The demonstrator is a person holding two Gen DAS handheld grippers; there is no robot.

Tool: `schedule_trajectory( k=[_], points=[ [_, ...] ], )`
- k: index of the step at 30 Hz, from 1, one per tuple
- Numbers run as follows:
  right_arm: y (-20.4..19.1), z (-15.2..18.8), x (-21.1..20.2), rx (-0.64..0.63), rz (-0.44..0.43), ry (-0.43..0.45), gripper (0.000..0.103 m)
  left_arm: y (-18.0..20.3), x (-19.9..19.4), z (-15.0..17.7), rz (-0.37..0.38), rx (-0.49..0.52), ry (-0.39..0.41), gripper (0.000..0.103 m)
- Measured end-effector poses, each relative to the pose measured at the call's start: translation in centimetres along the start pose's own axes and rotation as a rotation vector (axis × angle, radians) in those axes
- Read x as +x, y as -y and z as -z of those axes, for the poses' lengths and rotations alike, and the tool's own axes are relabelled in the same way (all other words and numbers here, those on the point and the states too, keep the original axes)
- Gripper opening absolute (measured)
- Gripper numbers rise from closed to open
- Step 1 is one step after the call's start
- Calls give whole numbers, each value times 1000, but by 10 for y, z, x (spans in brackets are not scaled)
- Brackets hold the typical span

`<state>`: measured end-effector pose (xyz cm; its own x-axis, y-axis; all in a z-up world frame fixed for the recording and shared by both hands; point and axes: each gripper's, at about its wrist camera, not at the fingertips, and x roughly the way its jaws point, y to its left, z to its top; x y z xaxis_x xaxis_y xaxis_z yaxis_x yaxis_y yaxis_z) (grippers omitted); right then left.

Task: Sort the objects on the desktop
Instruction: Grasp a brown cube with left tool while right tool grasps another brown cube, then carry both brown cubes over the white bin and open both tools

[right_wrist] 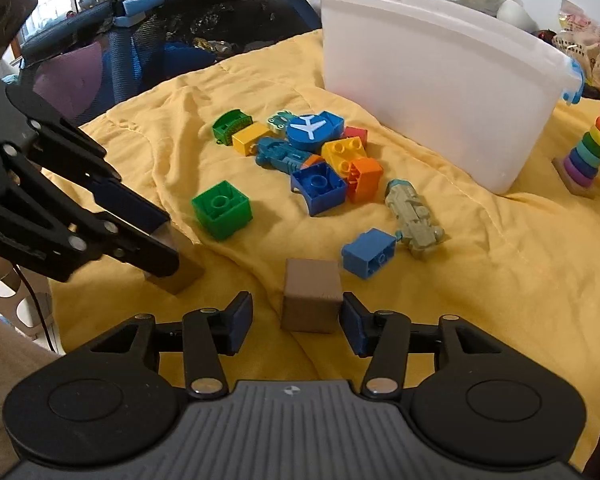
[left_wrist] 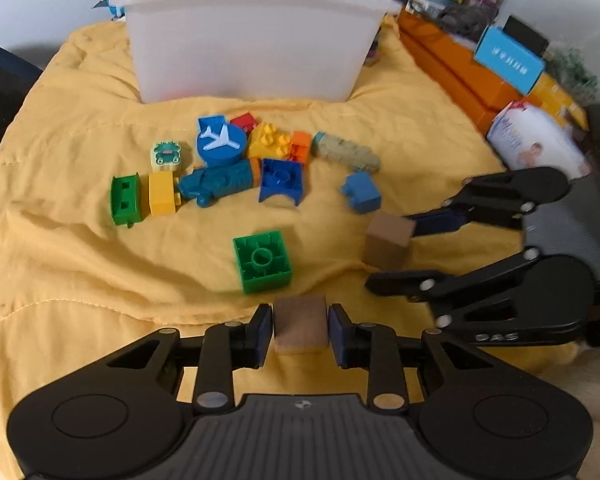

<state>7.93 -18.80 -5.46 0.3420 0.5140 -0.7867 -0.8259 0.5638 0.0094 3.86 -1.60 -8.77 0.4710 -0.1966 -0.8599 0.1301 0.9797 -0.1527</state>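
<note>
Two brown wooden cubes lie on the yellow blanket [left_wrist: 60, 240]. My left gripper [left_wrist: 299, 329] stands around the near cube [left_wrist: 300, 322], its pads close to both sides with thin gaps. My right gripper [right_wrist: 296, 320] is open around the other cube [right_wrist: 311, 300], which touches the right pad and stands apart from the left one. That cube [left_wrist: 388, 246] and the right gripper [left_wrist: 388, 252] also show in the left wrist view. The left gripper [right_wrist: 164, 240] and its cube [right_wrist: 180, 276] show in the right wrist view. A heap of plastic bricks and toys [left_wrist: 236, 160] lies ahead.
A translucent white bin [left_wrist: 248, 32] stands behind the heap. A green brick [left_wrist: 263, 262] and a blue brick [left_wrist: 362, 192] lie loose. A rainbow ring stacker [right_wrist: 588, 152] stands right of the bin. Orange boxes [left_wrist: 460, 68] and a dark playpen [right_wrist: 160, 32] border the blanket.
</note>
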Motion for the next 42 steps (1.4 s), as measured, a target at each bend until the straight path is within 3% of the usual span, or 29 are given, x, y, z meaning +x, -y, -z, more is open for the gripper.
schedule_trajectory(
  k=[3, 6, 9, 10, 12, 15, 19, 22, 28, 32, 36, 42],
  points=[
    [2, -1, 1, 8, 12, 4, 55, 6, 6, 5, -15, 16, -42, 39],
    [4, -2, 2, 18, 17, 10, 56, 10, 6, 11, -17, 38, -34, 39],
    [4, 0, 7, 31, 9, 2, 55, 5, 6, 10, -9, 38, -18, 33],
    [5, 1, 8, 34, 11, 1, 52, 4, 4, 10, -6, 44, -5, 33],
    [4, 1, 7, 33, 9, 3, 32, 4, 1, 8, 7, 57, 7, 33],
    [4, -5, 5, 33, 5, -11, 32, 5, -11, -4, 1, 80, 53, 33],
    [2, -21, -10, -17, 56, 28, 32, -4, -39, -40, 6, 72, 174, 33],
    [10, -43, -23, -11, 115, 103, 32, -10, -59, -73, -6, 76, 278, 33],
    [47, -105, -52, 72, 198, 282, 32, -18, -77, -144, -22, 107, 414, 33],
    [72, -140, -61, 142, 251, 356, 32, -19, -76, -181, -43, 100, 483, 33],
    [93, -163, -54, 202, 311, 373, 32, -26, -61, -208, -60, 79, 490, 33],
    [114, -168, -19, 297, 345, 288, 33, -44, -13, -224, -113, 35, 383, 33]
  ],
)
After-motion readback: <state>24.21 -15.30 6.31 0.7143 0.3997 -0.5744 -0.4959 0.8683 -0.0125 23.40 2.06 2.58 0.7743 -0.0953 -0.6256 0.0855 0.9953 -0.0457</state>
